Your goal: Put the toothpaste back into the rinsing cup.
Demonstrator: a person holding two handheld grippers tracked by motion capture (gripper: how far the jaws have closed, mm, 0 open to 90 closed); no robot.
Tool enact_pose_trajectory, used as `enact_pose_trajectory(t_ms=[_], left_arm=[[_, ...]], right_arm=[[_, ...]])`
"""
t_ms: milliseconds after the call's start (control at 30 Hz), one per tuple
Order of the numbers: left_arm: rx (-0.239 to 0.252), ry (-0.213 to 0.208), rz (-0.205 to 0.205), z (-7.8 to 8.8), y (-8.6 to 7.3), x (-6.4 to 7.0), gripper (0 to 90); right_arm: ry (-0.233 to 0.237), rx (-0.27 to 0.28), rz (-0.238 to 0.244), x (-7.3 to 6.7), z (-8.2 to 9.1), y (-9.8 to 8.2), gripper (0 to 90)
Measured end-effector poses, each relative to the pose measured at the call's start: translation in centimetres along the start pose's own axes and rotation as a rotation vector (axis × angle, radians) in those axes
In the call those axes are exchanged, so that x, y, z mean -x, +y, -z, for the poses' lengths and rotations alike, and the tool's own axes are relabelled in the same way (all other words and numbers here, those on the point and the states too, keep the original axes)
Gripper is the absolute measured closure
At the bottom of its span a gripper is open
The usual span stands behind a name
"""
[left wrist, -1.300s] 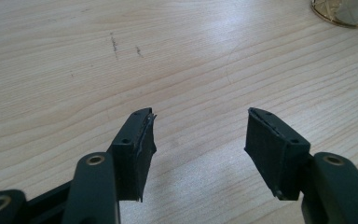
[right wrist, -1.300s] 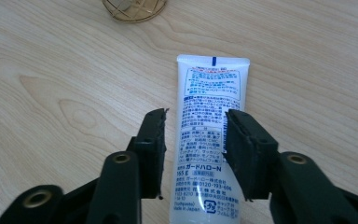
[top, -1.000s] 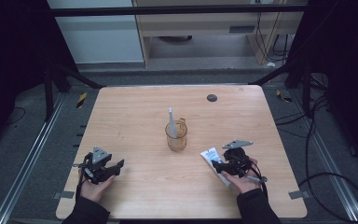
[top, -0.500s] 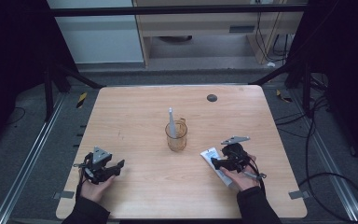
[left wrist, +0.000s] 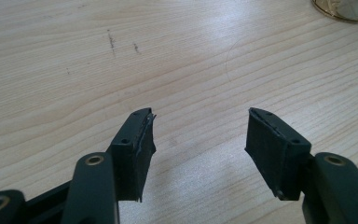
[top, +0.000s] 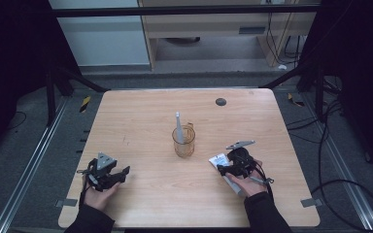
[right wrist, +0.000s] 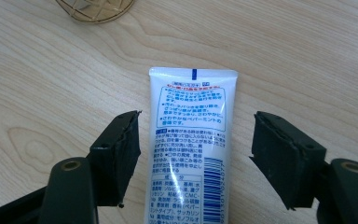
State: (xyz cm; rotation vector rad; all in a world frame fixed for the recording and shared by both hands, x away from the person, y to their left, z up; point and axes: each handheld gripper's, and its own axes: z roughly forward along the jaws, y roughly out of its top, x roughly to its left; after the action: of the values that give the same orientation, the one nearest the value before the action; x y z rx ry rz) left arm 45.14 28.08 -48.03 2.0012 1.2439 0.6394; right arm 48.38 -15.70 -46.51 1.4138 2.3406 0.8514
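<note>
White tube (right wrist: 191, 140) flat between right tongs (right wrist: 196, 154), untouched; jaws just opening.

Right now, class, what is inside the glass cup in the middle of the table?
A grey-white, tapering stick-like item stands in the glass cup, leaning on its rim and poking out above. Its lower end is blurred through the glass, so what it is stays unclear.

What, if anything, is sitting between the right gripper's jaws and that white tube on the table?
Nothing visible. In the right gripper view, the right gripper has just opened its jaws; they straddle the white tube, which lies flat on the table, with bare wood showing in the gap on each side.
</note>
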Motion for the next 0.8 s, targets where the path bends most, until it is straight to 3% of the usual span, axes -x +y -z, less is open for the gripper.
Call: enact_pose_trajectory(t_ms=[800], left_arm=[[-0.008,-0.001,0.000,-0.1,0.0,-0.1,40.4]], right_arm=[[-0.001,-0.112,0.033,-0.3,-1.8,0.5,37.8]])
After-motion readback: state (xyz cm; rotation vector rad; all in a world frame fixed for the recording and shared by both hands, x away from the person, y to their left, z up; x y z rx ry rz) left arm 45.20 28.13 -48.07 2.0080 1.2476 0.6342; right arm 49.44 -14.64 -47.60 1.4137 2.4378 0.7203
